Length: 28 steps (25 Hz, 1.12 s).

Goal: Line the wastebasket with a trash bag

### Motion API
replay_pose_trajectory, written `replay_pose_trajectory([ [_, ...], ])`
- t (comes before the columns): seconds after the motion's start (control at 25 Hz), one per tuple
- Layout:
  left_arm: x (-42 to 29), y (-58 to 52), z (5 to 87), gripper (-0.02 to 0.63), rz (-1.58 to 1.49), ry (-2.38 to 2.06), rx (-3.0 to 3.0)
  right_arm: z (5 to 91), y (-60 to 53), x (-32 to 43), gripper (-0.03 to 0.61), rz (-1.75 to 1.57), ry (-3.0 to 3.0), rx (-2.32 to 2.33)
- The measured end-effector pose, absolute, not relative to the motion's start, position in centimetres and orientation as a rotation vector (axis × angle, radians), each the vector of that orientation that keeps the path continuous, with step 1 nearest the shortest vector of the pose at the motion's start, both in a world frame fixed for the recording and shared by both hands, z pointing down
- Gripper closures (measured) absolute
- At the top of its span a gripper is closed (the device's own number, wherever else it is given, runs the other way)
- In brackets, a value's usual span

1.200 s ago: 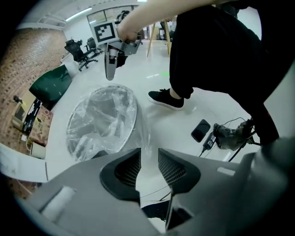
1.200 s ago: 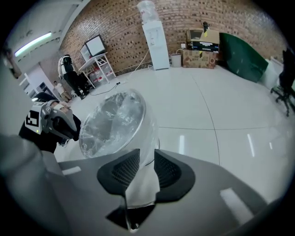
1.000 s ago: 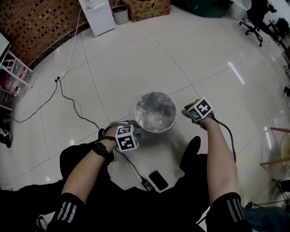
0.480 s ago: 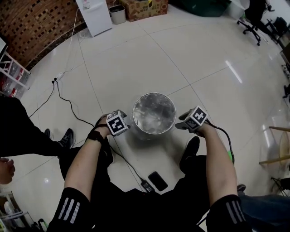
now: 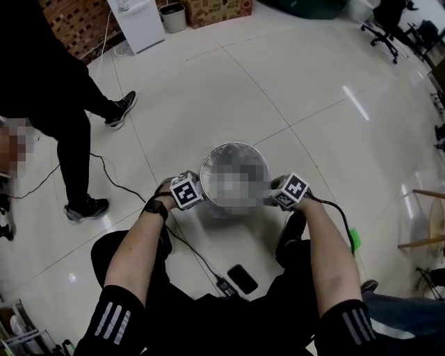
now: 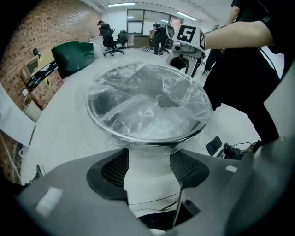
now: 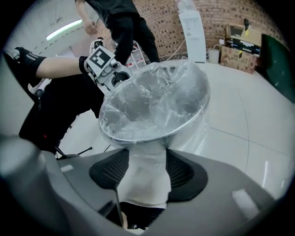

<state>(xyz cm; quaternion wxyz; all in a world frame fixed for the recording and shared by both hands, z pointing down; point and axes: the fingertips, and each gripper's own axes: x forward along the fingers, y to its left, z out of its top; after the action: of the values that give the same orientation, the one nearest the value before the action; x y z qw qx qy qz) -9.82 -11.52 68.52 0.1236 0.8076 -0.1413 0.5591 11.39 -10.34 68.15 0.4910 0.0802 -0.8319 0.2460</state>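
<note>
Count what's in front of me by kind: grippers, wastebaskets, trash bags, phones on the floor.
grippers: 2, the left gripper and the right gripper
wastebasket: 1
trash bag: 1, lining the basket
phone: 1, on the floor
total: 5

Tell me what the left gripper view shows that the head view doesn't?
Only the left gripper view: the crinkled bag lining the bin, and ceiling lights. Only the head view: a bystander's legs and the wearer's left arm. Both: the bin, the wearer's right arm and the pale floor.
</note>
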Motion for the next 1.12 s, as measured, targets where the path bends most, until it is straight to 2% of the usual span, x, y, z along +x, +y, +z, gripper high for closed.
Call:
replay_pose_trajectory([
  [0.6, -9.7, -10.6, 73.5, 0.337, 1.648, -0.336, 2.265, 72.2, -10.2, 11.6, 0.315, 0.650, -1.989, 0.205],
  [0.88, -11.8, -10.6, 71.5, 0.337, 1.702, -0.337, 2.255, 70.9, -10.0, 14.4, 0.316, 0.618, -1.937, 0.195],
  [1.12, -14.2, -11.7, 67.1, 0.339, 1.691, -0.448, 2.275, 65.2, -11.8, 13.5, 0.316, 0.430, -2.027, 0.245],
])
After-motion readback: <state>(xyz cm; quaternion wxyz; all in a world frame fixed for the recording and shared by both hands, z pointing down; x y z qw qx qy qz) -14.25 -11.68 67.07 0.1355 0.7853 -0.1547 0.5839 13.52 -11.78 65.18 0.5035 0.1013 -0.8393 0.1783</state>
